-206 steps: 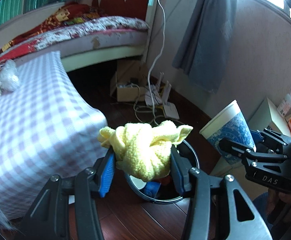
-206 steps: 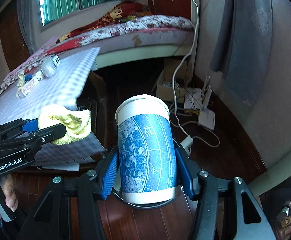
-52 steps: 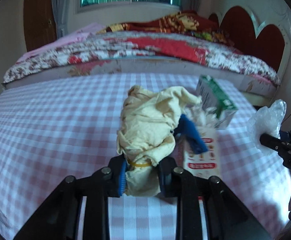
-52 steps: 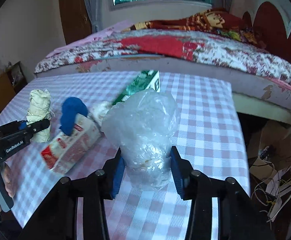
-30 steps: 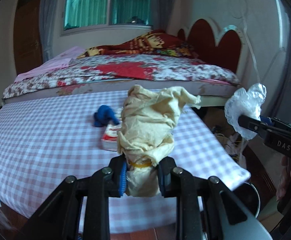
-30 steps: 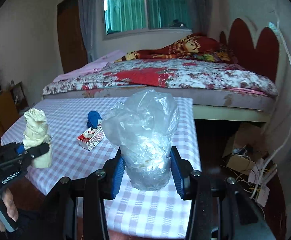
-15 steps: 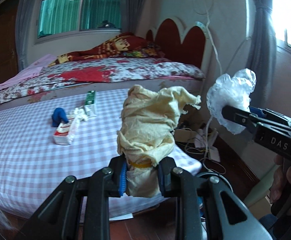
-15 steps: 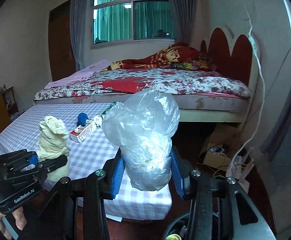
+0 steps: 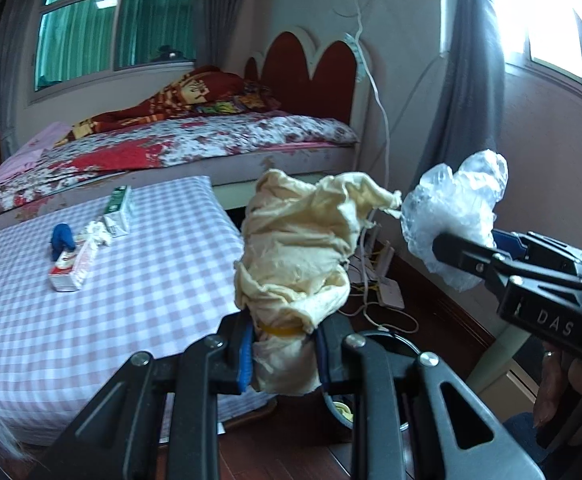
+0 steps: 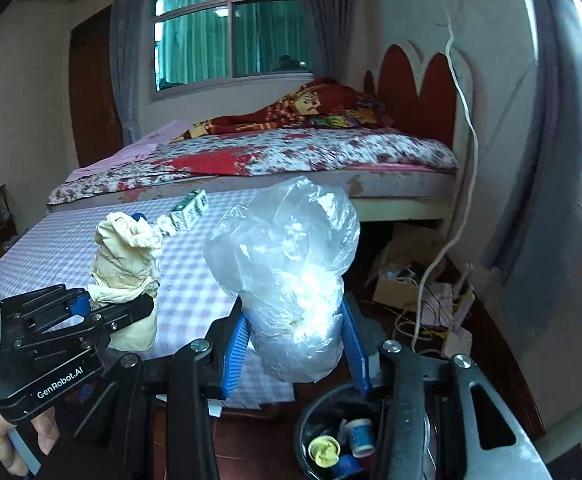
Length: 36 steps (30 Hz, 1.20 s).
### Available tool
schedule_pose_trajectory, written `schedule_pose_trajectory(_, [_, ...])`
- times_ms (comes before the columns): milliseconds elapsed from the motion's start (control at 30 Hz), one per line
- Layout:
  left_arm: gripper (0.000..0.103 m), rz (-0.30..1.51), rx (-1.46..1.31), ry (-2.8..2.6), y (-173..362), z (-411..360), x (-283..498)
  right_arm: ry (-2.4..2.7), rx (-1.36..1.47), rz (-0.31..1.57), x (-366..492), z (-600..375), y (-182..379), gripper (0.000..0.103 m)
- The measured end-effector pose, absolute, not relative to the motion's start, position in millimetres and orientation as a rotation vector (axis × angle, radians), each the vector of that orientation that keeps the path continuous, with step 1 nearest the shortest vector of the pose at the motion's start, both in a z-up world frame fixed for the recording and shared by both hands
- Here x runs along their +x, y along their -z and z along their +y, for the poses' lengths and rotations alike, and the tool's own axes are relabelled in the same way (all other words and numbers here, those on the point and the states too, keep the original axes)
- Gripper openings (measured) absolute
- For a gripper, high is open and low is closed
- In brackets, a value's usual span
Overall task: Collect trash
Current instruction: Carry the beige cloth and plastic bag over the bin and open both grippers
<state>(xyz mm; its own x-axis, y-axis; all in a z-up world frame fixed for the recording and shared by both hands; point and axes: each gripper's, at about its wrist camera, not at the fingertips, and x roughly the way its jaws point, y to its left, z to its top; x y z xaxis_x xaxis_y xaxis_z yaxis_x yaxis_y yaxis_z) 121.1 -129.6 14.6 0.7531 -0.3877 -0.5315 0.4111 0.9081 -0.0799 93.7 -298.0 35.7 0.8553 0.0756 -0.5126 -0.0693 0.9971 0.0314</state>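
The left claw (image 9: 283, 354) pinches a crumpled cream cloth wad (image 9: 299, 248) upright; the right claw (image 10: 295, 346) pinches a clear plastic bag (image 10: 287, 276). At five o'clock below the right claw sits the black bin (image 10: 311, 412), holding scraps. At nine o'clock, the checkered tabletop (image 9: 139, 280) carries a red-white carton (image 9: 73, 268) and green box (image 9: 119, 210).
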Motion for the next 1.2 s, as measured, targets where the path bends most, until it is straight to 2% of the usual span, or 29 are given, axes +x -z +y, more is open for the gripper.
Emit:
schedule_pose_trajectory(867, [0.026,0.717,0.130,0.568,57,-213,117,0.044,0.103,0.696,71,-372,50,0.045])
schedule_pose_trajectory(1200, [0.028,0.870,0.173,0.652,103,-244,133,0.046,0.096,0.826,83,-397,107,0.046])
